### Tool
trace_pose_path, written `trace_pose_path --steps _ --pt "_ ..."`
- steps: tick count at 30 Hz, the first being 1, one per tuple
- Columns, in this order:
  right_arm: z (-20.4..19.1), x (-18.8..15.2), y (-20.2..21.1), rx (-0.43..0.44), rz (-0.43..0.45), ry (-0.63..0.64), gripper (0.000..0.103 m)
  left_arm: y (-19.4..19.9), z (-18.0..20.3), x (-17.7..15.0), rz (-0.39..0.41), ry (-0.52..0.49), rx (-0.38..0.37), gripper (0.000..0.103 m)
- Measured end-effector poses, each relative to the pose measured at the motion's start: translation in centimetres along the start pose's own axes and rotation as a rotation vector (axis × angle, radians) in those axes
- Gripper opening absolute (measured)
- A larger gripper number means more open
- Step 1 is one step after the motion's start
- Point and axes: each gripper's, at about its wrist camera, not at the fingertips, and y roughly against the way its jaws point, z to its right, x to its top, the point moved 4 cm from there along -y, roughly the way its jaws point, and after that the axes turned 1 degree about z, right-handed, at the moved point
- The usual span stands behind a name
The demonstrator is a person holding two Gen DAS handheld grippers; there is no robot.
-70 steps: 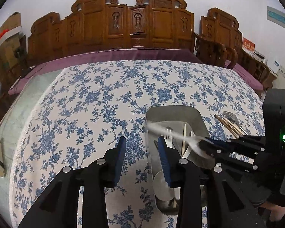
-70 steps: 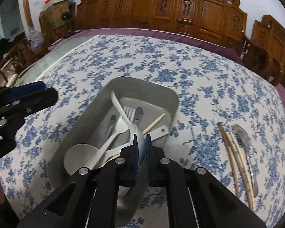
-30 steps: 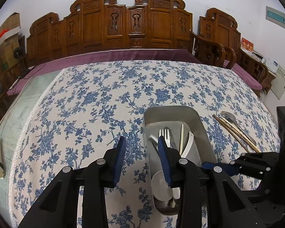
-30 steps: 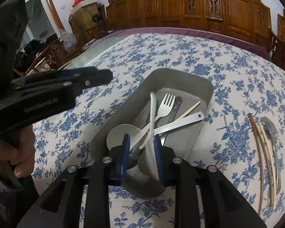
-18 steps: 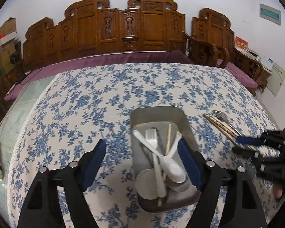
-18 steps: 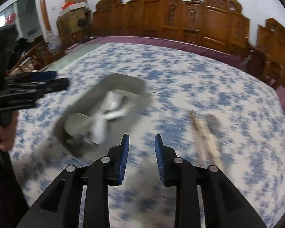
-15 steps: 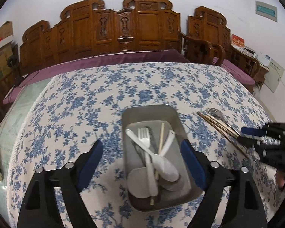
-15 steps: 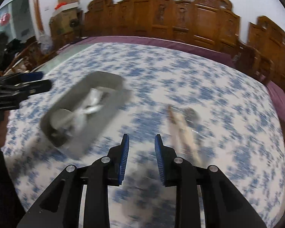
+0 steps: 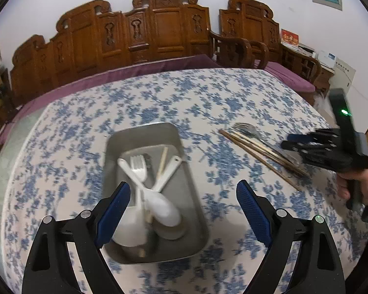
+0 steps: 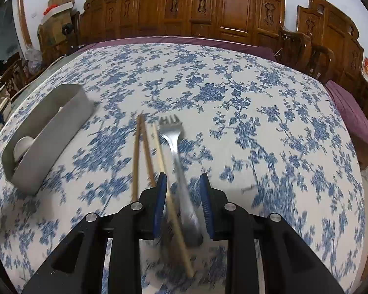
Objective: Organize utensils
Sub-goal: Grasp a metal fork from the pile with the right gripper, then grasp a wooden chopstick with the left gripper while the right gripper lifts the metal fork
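Note:
A metal tray [image 9: 187, 161] holds white plastic spoons [image 9: 159, 205], a white fork [image 9: 139, 165] and a chopstick. My left gripper [image 9: 184, 201] is open wide above the tray's near half. To the tray's right, a metal fork [image 10: 175, 144] and three chopsticks [image 10: 144, 152] lie on the floral tablecloth. My right gripper [image 10: 183, 191] is open low over the fork's handle, with the fork and one pale chopstick [image 10: 170, 188] between its fingers. The right gripper also shows in the left wrist view [image 9: 306, 142]. The tray also shows in the right wrist view [image 10: 51, 132].
The round table [image 10: 233, 85] has a blue floral cloth. Carved wooden chairs [image 9: 164, 29] with purple cushions ring its far side. Boxes [image 10: 56, 2] stand at the far left. The table edge drops off at the right [image 10: 360, 171].
My right gripper let go of a white spoon in the tray, swung right and came down over the metal fork. My left gripper opened wide and moved over the tray.

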Motion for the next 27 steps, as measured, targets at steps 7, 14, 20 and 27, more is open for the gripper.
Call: trace_pose_path --steps 7,14,20,27 --pt "-0.1 2.1 -2.8 0.047 -0.011 0.032 0.03 -1.1 2.7 0.0 -0.025 -0.012 -0.023 0.085" --pt "0.0 2.6 -5.2 0.05 -0.054 0.075 0.023 -2.4 4.4 0.1 -0.053 -0.01 -0.019 0.085" --pt "0.8 1.7 -4.4 0.078 -0.098 0.065 0.009 -4.2 6.5 0.8 -0.09 0.017 -0.045 0.085" --pt "2.2 0.8 -3.5 0.111 -0.11 0.022 0.008 -7.3 9.4 1.7 -0.134 0.004 -0.046 0.085"
